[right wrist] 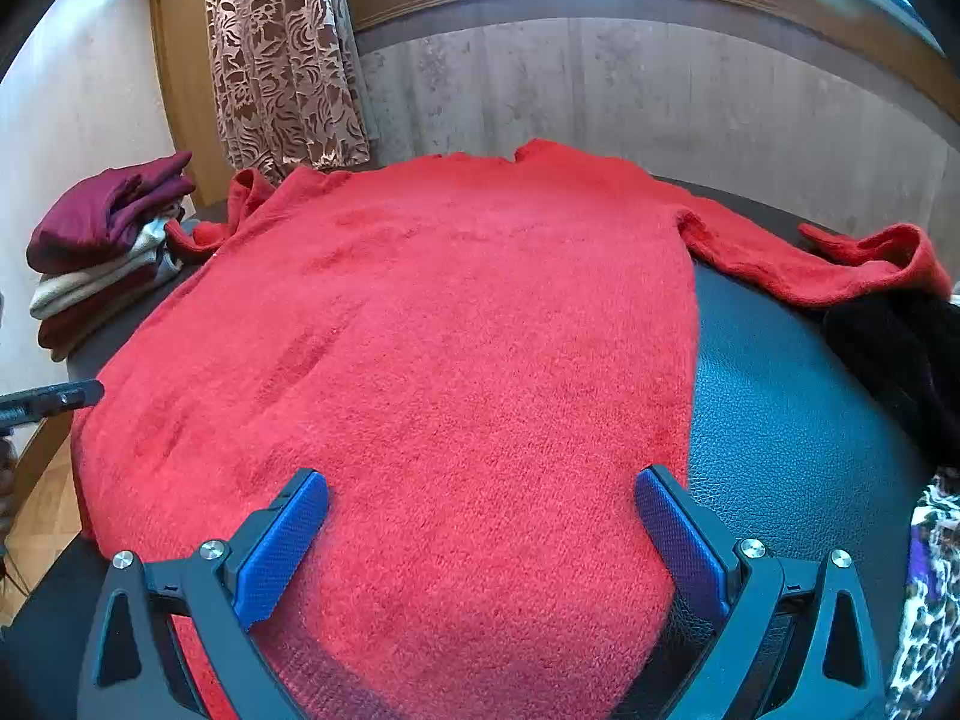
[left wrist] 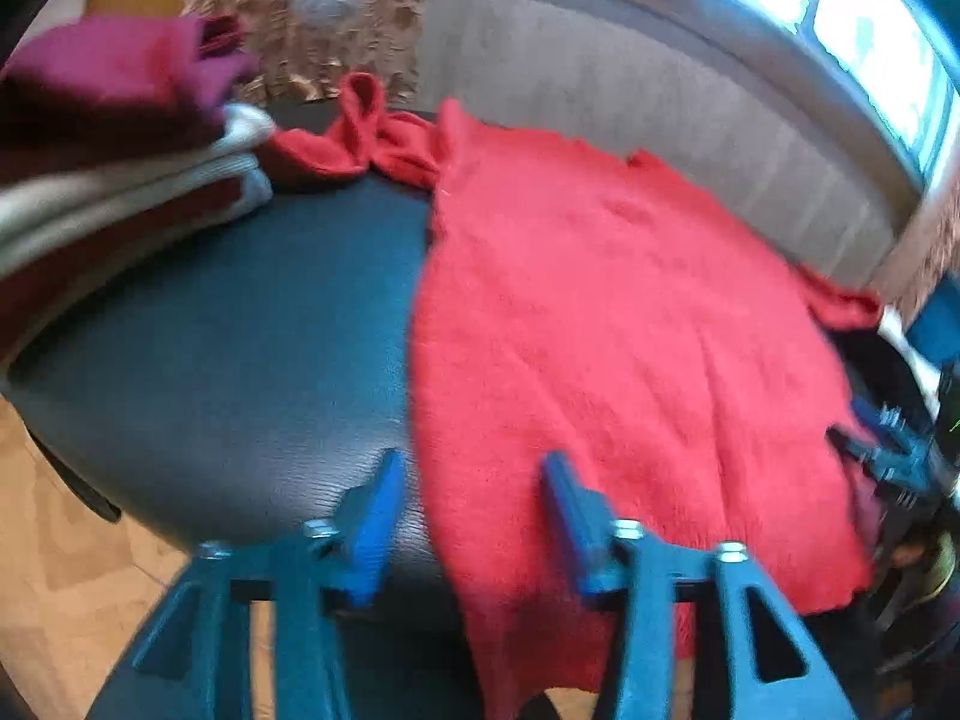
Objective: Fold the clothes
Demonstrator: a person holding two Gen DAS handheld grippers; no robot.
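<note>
A fuzzy red sweater (right wrist: 456, 324) lies spread flat on a dark leather table (right wrist: 780, 420), collar at the far edge, one sleeve (right wrist: 840, 264) stretched to the right, the other bunched at the far left (left wrist: 360, 138). My right gripper (right wrist: 480, 498) is open wide over the sweater's hem. My left gripper (left wrist: 471, 480) is open at the sweater's (left wrist: 600, 330) left side edge, one finger over the bare table (left wrist: 240, 330), the other over the fabric. The right gripper also shows at the right edge of the left wrist view (left wrist: 888, 450).
A stack of folded clothes (right wrist: 102, 252), maroon on top, sits at the table's far left; it also shows in the left wrist view (left wrist: 120, 138). A black garment (right wrist: 900, 348) and a leopard-print one (right wrist: 930, 588) lie at the right. A patterned curtain (right wrist: 282, 54) hangs behind.
</note>
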